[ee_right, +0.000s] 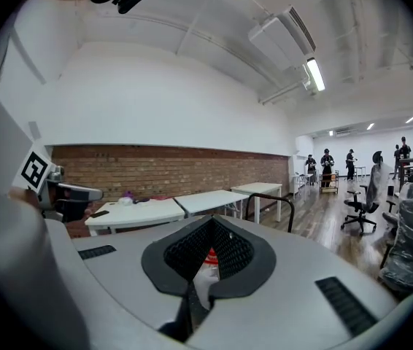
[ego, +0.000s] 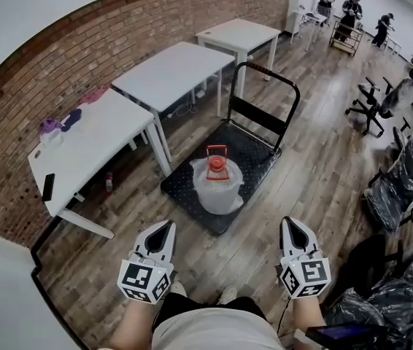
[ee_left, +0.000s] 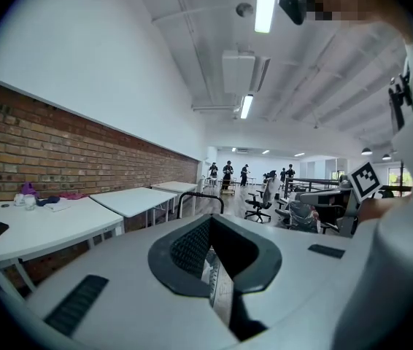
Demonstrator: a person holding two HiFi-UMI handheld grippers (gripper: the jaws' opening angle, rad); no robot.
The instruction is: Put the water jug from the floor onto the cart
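Observation:
The clear water jug [ego: 217, 184] with an orange cap and handle stands upright on the black platform of the cart [ego: 182, 188], whose push handle [ego: 268, 75] rises at the far end. Both grippers hang close to the person, short of the cart's near edge and apart from the jug. My left gripper [ego: 164, 228] has its jaws together and holds nothing. My right gripper [ego: 291, 224] is likewise shut and empty. In the right gripper view a bit of the jug [ee_right: 208, 257] shows past the closed jaws. In the left gripper view only the cart handle [ee_left: 199, 197] shows.
Three white tables [ego: 90, 141] [ego: 174, 71] [ego: 239, 33] line the brick wall left of the cart. A small bottle [ego: 109, 183] stands on the floor under the nearest. Office chairs [ego: 374, 100] and wrapped chairs [ego: 407, 177] stand right. Several people [ego: 349, 9] are far back.

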